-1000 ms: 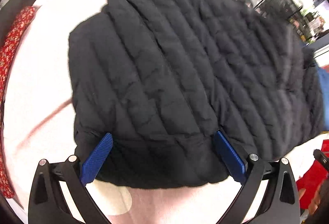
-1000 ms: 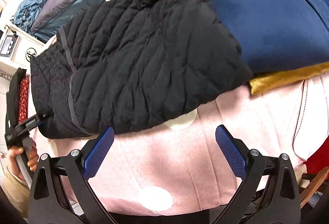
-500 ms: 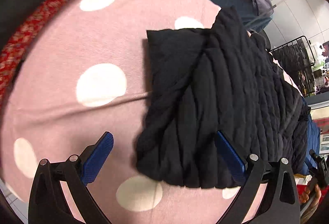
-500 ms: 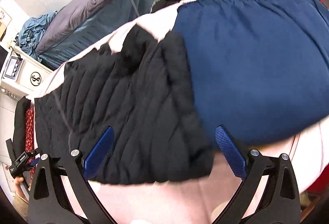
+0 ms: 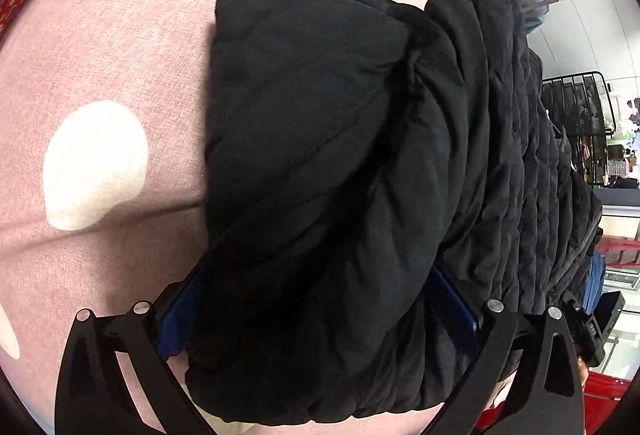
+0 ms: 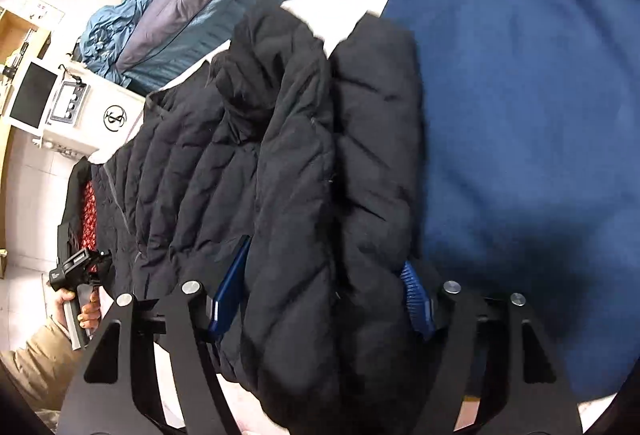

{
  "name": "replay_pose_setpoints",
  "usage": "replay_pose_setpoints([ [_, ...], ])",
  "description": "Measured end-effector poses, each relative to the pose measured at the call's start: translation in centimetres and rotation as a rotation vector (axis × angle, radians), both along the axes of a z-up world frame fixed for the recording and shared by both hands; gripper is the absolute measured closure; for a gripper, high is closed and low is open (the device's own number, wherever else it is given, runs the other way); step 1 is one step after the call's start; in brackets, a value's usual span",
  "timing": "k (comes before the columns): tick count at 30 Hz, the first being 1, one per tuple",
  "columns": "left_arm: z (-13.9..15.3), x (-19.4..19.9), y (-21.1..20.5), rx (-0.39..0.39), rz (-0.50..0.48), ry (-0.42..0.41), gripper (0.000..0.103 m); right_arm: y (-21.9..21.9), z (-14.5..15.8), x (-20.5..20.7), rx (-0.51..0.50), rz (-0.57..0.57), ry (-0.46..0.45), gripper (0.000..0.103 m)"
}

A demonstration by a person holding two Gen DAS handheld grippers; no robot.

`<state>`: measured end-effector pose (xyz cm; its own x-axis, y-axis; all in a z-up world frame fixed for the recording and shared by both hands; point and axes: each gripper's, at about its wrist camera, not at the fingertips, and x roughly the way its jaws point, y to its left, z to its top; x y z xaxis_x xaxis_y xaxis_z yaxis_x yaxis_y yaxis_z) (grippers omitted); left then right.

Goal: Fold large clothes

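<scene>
- The left gripper (image 5: 316,311) had its two blue fingers (image 5: 180,315) set wide, one on each side of a fat roll of the black puffy jacket (image 5: 320,155). The cloth filled the gap, so the fingers looked pressed in on it, pinching the near end.
- The right gripper (image 6: 320,299) looked the same. Its blue fingers (image 6: 228,287) sat on both sides of a thick fold of the jacket and seemed to squeeze it.
- The jacket lay across the pink blanket with white spots (image 5: 100,115), stretched from one gripper to the other, partly folded.
- The jacket was puffy and smooth. It could slide out of the fingers if they let go even a little, because so much cloth was packed in there.
- Each gripper held many layers. Some layers could drop away and the fold could fall open.
- If one hand pulled faster than the other, the jacket could twist and the fold would end up crooked.
- A big blue cushion (image 6: 520,115) lay right against the jacket on the right side. The jacket or the right gripper could bump it and drag it along.
- The blanket was soft and loose. It could bunch up under the jacket if the grippers pushed down low.
</scene>
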<state>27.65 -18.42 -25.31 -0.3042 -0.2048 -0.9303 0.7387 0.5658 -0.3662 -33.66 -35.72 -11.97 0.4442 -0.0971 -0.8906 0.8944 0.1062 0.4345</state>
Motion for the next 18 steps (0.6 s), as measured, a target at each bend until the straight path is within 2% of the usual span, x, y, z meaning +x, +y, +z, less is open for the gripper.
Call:
replay_pose_setpoints([
  [2,0.1,-0.5,-0.8,0.009,0.012,-0.014,0.011,-0.2,-0.6,0.5,0.004,0.017,0.017,0.04],
  [7,2.5,-2.8,-1.6,0.0,0.009,-0.076,0.034,0.1,-0.7,1.0,0.008,0.007,0.029,0.062],
  [9,3.6,-4.1,-2.1,-0.005,-0.017,-0.129,0.049,0.3,-0.6,1.1,0.01,-0.019,0.023,0.067],
  [10,4.3,-4.9,-2.5,-0.002,-0.046,-0.176,0.053,0.5,-0.5,1.0,0.01,-0.026,0.024,0.069],
  [12,5.4,-7.1,-3.6,0.009,-0.115,-0.274,0.066,1.0,0.0,1.4,0.01,-0.05,0.037,0.071],
  [15,6.9,-10.2,-4.9,0.022,-0.223,-0.413,0.076,1.4,1.0,2.2,-0.001,-0.072,0.06,0.074],
  [18,8.3,-12.3,-5.5,0.008,-0.28,-0.474,0.079,2.0,2.4,3.4,-0.024,-0.078,0.088,0.075],
])
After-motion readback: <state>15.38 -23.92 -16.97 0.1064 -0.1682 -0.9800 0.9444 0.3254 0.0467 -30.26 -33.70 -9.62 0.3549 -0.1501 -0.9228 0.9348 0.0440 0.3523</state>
